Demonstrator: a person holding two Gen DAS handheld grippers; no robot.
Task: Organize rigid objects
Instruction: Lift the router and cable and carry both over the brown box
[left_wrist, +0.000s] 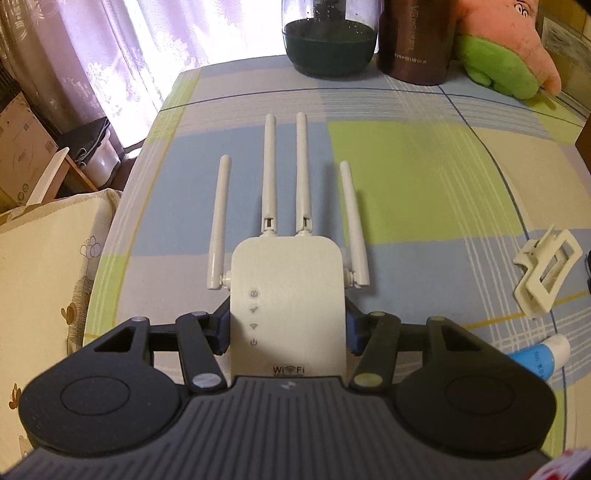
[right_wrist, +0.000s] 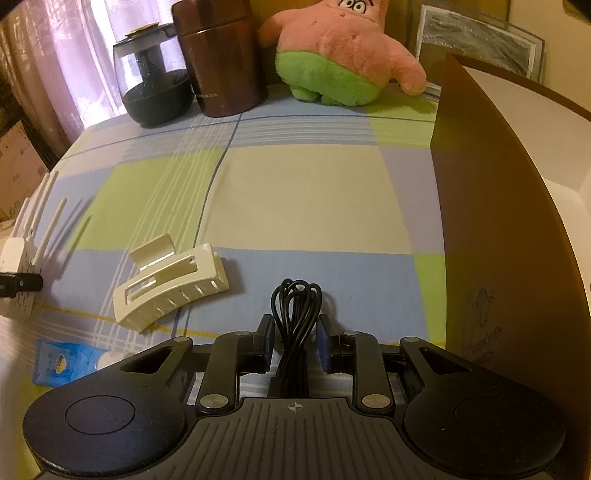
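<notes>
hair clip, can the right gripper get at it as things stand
Probably not yet: the right gripper is shut on the coiled black cable. The path itself looks free, since the hair clip lies alone on the tablecloth beside it.

white wifi extender (left_wrist: 288, 291), cream hair clip (right_wrist: 170, 284), black cable (right_wrist: 295, 314), blue-green-cream checked tablecloth (right_wrist: 303, 199).

left gripper (left_wrist: 288, 328) black | blue pads (left_wrist: 222, 325) | silver screws | ribbed grey housing
</notes>
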